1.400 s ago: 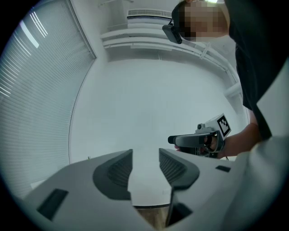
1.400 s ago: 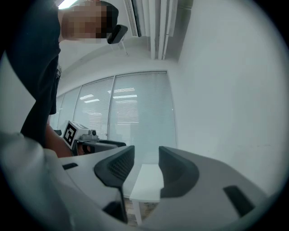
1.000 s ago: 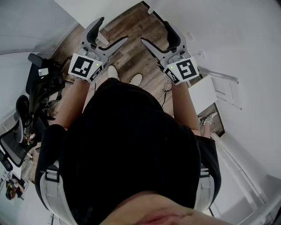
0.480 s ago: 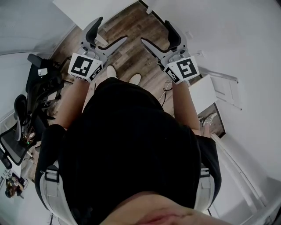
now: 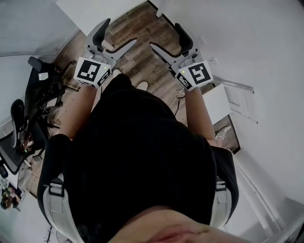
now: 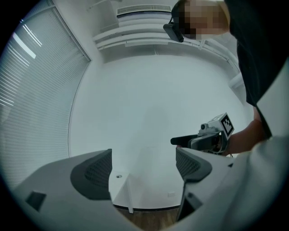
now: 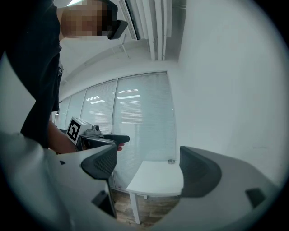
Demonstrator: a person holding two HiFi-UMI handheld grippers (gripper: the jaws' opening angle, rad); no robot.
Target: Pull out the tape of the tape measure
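Observation:
No tape measure shows clearly. A small round object [image 7: 170, 161] lies on a white table [image 7: 158, 178], too small to identify; the left gripper view shows the same object [image 6: 118, 176] on the table [image 6: 131, 194]. In the head view the table [image 5: 95, 9] is at the top edge. I hold both grippers at chest height over a wooden floor [image 5: 140, 28], pointing towards it. My left gripper [image 5: 116, 35] is open and holds nothing. The right gripper [image 5: 169, 41] is also open and empty. Each gripper view shows its own spread jaws and the other gripper alongside.
A black office chair [image 5: 35, 95] stands at my left. A white cabinet [image 5: 228, 97] is at my right, against a white wall. A window with blinds [image 7: 135, 122] lies behind the table. My shoe [image 5: 142, 85] shows on the floor below the grippers.
Both grippers have drifted slightly up in the head view, towards the table, still open. My feet are now mostly hidden under my black shirt.

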